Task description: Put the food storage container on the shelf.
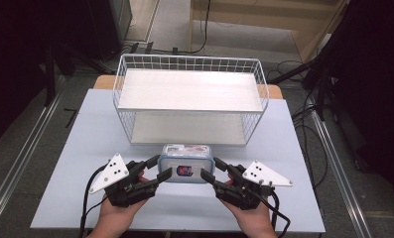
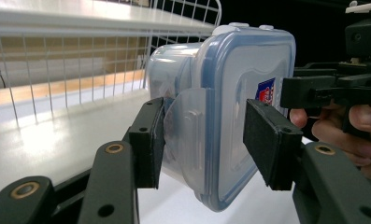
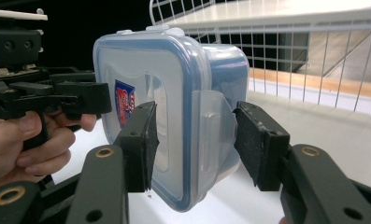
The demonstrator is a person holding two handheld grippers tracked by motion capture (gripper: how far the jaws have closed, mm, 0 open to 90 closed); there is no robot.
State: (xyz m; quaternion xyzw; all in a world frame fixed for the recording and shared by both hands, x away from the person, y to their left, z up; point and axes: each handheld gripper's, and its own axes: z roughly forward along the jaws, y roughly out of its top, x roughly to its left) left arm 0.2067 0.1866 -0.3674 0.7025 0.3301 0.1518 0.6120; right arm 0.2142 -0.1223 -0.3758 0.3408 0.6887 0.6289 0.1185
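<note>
A clear plastic food box (image 1: 185, 163) with a blue-edged lid and a small red and blue sticker stands on its side on the table, lid facing the person. My left gripper (image 1: 162, 166) is open, its jaws straddling the box's left edge. In the left gripper view its pads (image 2: 148, 140) flank the side latch flap of the box (image 2: 230, 93), the far pad still apart from the lid. My right gripper (image 1: 211, 167) is open around the right edge. In the right gripper view the box (image 3: 174, 93) sits between its pads (image 3: 260, 142).
A white wire rack (image 1: 117, 82) with two pale shelf boards stands just behind the box. The pale blue table (image 1: 80, 148) has free room left and right of the rack. Cables lie on the floor at the right and behind.
</note>
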